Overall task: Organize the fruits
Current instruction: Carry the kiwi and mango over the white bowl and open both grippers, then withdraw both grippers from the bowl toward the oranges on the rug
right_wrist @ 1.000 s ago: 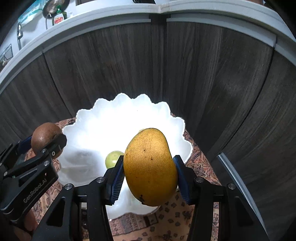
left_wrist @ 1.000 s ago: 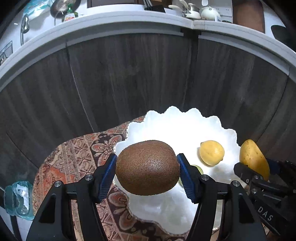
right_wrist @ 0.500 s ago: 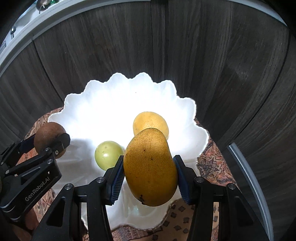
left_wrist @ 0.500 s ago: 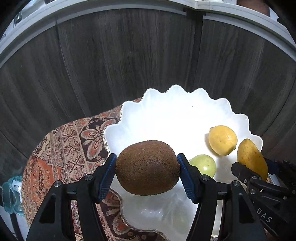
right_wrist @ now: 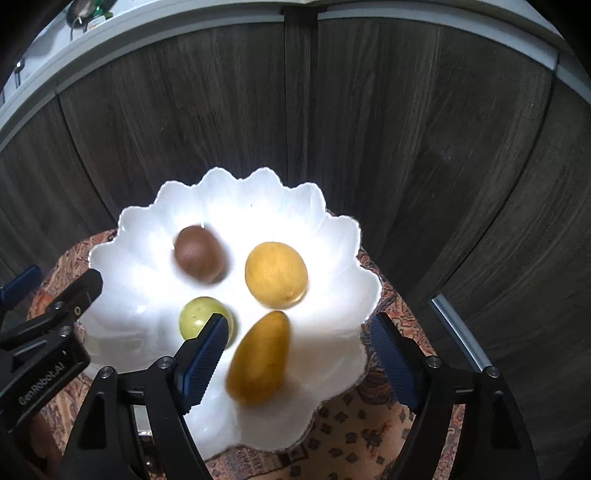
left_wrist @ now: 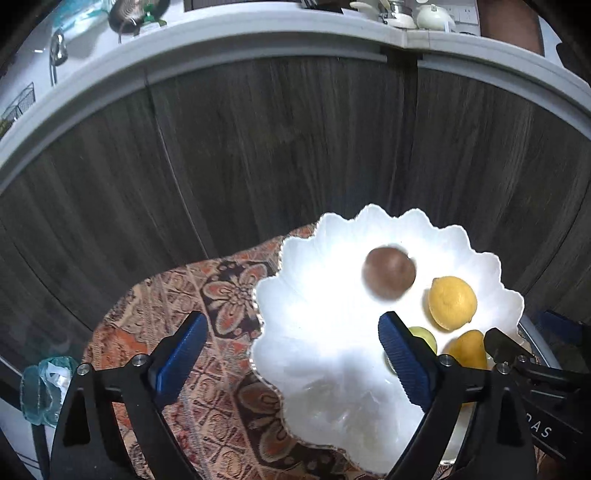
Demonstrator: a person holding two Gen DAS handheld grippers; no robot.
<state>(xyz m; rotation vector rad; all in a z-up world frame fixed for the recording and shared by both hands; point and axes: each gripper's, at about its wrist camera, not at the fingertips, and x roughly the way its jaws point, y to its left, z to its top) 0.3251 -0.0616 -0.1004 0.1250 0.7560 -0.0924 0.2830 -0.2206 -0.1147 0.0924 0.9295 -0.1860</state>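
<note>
A white scalloped bowl [left_wrist: 314, 332] [right_wrist: 258, 192] holds a yellow lemon [left_wrist: 452, 302] [right_wrist: 276, 275] and a small green fruit [left_wrist: 424, 334] [right_wrist: 197, 317]. A brown kiwi [left_wrist: 388, 272] [right_wrist: 199, 258], blurred, lies in the bowl ahead of my left gripper [left_wrist: 291, 321], whose jaws are opening with nothing between them. A yellow mango [right_wrist: 260, 358] [left_wrist: 465, 349], also blurred, sits over the bowl's near side. It lies between the spreading fingers of my right gripper [right_wrist: 298, 321], and the pads do not touch it.
The bowl rests on a patterned cloth [left_wrist: 184, 295] [right_wrist: 362, 435]. Dark wooden cabinet doors [left_wrist: 295, 147] rise close behind it under a white countertop [left_wrist: 258, 33]. A clear glass object [left_wrist: 44, 391] stands at the lower left. A metal strip [right_wrist: 458, 332] runs at the right.
Both grippers were shut on fruit and now stand wide. The kiwi has left the left jaws and the mango the right jaws, and both are down in the bowl.
</note>
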